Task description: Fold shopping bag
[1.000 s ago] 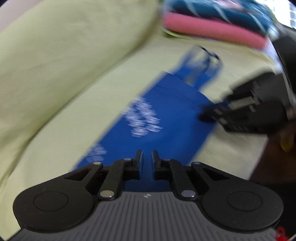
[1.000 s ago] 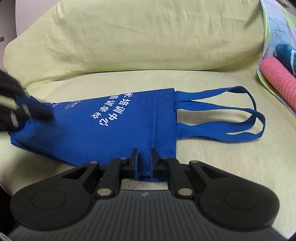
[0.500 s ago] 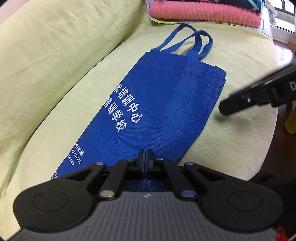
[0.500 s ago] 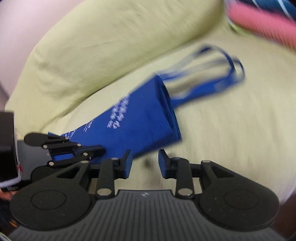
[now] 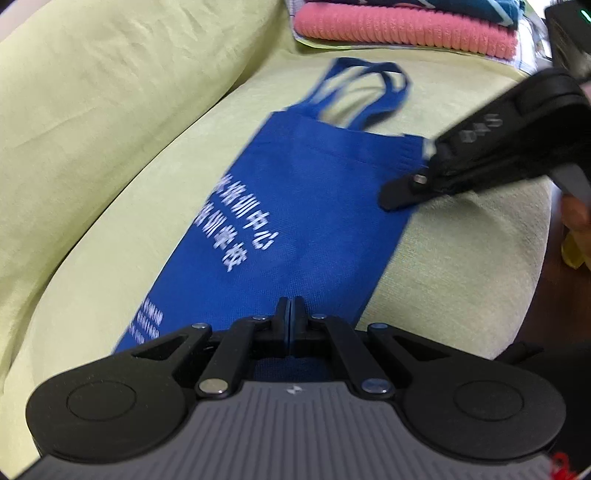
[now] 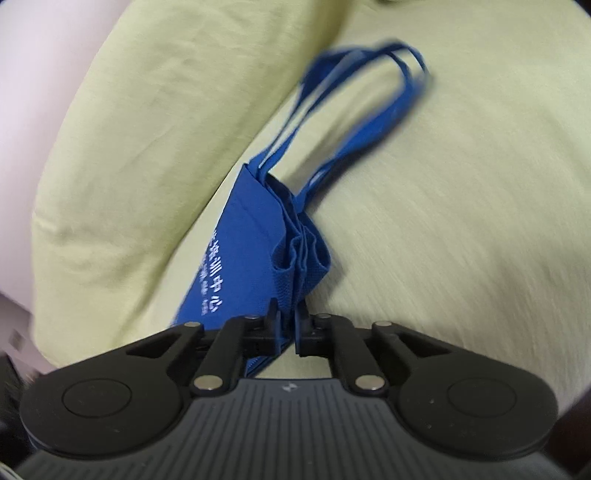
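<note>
Surface: a pale yellow-green sofa seat (image 5: pixel 461 266) with a back cushion (image 5: pixel 110 122) of the same cloth rising on the left. At the far end lies a stack of folded textiles, a pink ribbed towel (image 5: pixel 406 33) uppermost in plain sight, with teal-patterned cloth above it cut off by the frame edge. A pale pinkish wall (image 6: pixel 33 122) shows beyond the cushion in the right wrist view.

The blue shopping bag (image 5: pixel 295 221) lies lengthwise on the seat, white printed characters facing up, its handles (image 5: pixel 362 88) at the far end toward the towels.

Left gripper (image 5: pixel 291 317) — fingers pressed together on the near edge of the bag. Right gripper (image 6: pixel 286 325) — fingers nearly closed, pinching the gathered layers at the bag's mouth corner; the left wrist view shows its fingers at the right edge of the bag.

Hard to make out: both views are motion-blurred, so the printed characters are not legible. A yellow item at the right margin of the left wrist view is cut off and cannot be identified.
</note>
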{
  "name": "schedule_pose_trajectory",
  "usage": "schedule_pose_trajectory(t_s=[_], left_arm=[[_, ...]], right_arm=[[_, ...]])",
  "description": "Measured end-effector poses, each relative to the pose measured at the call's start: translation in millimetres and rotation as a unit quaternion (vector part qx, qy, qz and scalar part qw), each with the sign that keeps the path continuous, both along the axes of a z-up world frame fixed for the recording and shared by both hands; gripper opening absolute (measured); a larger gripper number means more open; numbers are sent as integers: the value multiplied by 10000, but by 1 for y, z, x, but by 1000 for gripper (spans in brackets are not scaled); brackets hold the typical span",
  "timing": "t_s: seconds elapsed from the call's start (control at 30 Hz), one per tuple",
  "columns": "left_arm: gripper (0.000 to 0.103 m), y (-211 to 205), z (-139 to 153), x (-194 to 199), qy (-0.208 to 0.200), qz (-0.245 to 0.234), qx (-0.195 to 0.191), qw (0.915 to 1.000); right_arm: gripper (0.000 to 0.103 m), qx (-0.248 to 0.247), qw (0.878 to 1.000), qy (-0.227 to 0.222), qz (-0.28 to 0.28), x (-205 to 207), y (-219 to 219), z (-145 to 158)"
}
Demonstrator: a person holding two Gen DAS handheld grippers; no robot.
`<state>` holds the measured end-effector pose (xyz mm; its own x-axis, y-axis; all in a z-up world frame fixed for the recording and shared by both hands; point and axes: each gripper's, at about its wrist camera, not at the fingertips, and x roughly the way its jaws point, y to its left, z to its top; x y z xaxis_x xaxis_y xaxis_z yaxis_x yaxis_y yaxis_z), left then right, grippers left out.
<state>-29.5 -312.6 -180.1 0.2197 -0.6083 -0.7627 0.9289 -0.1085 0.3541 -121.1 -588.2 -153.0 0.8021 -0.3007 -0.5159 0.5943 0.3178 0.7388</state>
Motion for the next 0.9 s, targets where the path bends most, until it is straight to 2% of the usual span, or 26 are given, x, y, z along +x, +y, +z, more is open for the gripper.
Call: schedule_pose_trajectory(t_s=[0.1,0.3,0.4,0.43,0.53,0.6,0.67,0.8,0.9], left_arm=[[0,-8,2,5,-51,-204,116,9997],[0,-24,1,17,-154,-450,209,9986],[0,-25,-2,22,-94,-453,118,9989],[0,-25,-3,24,-61,-441,72,9990],[0,-22,-6,28,55,-371,-79,9993],[0,-22,-7,30,98,-359,-121,9992],[0,-23,-8,32,135,-358,-150,9992],[0,-27,-10,35,68,-371,-213,9991],[0,-37,-12,39,-114,-376,-259,9989]], right_arm=[[4,-330,9987,326,226,27,-18,11],[5,159,9932,520,1029,88,-76,20],[14,407,9870,614,1428,119,-105,24],[18,408,9876,539,1415,117,-103,24],[18,258,9916,303,1233,97,-80,15],[18,422,9943,15,974,85,-70,5],[17,418,9944,-109,964,88,-70,1],[4,184,9914,64,1293,114,-79,3],[3,-190,9873,188,1568,138,-85,10]])
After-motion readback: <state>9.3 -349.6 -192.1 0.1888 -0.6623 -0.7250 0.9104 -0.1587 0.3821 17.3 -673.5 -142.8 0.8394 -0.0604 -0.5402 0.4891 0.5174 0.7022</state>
